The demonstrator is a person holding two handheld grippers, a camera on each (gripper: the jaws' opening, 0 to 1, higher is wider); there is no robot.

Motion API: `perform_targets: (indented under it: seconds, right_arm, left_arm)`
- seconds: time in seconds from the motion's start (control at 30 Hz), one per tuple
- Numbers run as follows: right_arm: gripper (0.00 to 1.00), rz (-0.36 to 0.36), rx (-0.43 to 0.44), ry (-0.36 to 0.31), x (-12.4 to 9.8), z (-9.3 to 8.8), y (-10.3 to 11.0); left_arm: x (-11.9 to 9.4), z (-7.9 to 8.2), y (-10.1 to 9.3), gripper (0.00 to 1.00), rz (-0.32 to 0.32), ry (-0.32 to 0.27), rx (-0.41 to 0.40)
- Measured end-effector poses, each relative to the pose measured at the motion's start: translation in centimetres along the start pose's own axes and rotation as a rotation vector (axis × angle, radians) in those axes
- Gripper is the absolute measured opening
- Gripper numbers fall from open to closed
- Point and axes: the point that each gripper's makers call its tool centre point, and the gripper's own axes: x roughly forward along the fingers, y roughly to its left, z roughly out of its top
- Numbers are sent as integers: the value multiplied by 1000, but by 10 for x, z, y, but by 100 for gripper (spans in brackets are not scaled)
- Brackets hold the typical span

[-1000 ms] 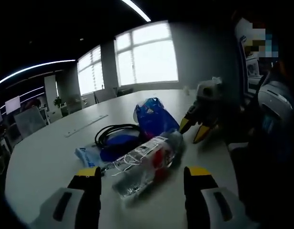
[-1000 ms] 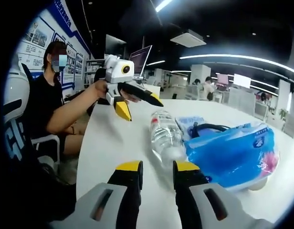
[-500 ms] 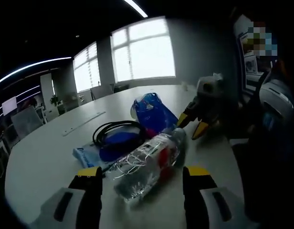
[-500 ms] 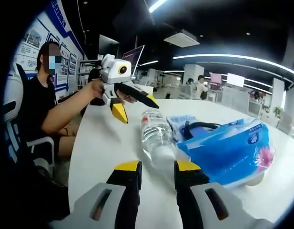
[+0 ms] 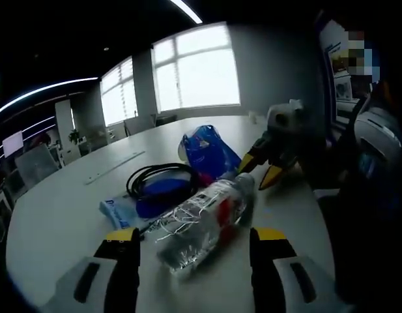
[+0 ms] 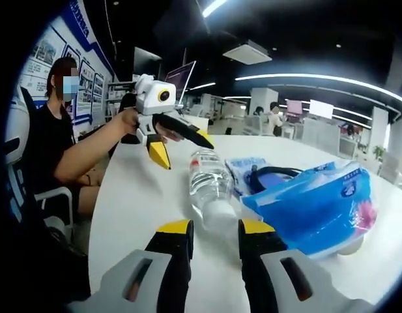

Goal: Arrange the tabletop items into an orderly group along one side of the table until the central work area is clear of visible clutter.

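Note:
A clear plastic water bottle (image 5: pixel 201 225) lies on its side on the white table (image 5: pixel 64 222). My left gripper (image 5: pixel 195 242) is open wide just short of it, one jaw off each side of its near end. Past the bottle's far end, my right gripper (image 5: pixel 260 167) shows its yellow tips apart. In the right gripper view, that gripper (image 6: pixel 215 228) is open with nothing between its jaws, and the bottle (image 6: pixel 209 186) has its cap end just ahead. The left gripper (image 6: pixel 182 150) hovers open over the bottle's far end, held by a hand.
Beside the bottle are a blue tissue pack (image 6: pixel 311 208), a coiled black cable (image 5: pixel 155 179) and a light blue flat packet (image 5: pixel 119 210). A person (image 6: pixel 54 147) sits on a chair at the table's edge. Bare tabletop (image 6: pixel 139 208) lies between the bottle and that edge.
Both views have drawn a little nearer to the bottle. The right gripper's tips have shifted closer to the bottle's end. The bottle and the other items lie as before.

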Motion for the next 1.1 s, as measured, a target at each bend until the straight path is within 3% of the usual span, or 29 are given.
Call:
perform_targets:
  seconds: [0.57, 0.8, 1.1]
  right_arm:
    - [20, 10, -34, 10, 10, 0, -3]
    - [20, 17, -32, 7, 9, 1, -3]
    - [20, 23, -26, -5, 9, 1, -3]
  left_arm:
    - [6, -3, 2, 64, -12, 4, 6]
    - [12, -3, 12, 56, 5, 12, 13]
    - [16, -5, 12, 55, -3, 18, 28]
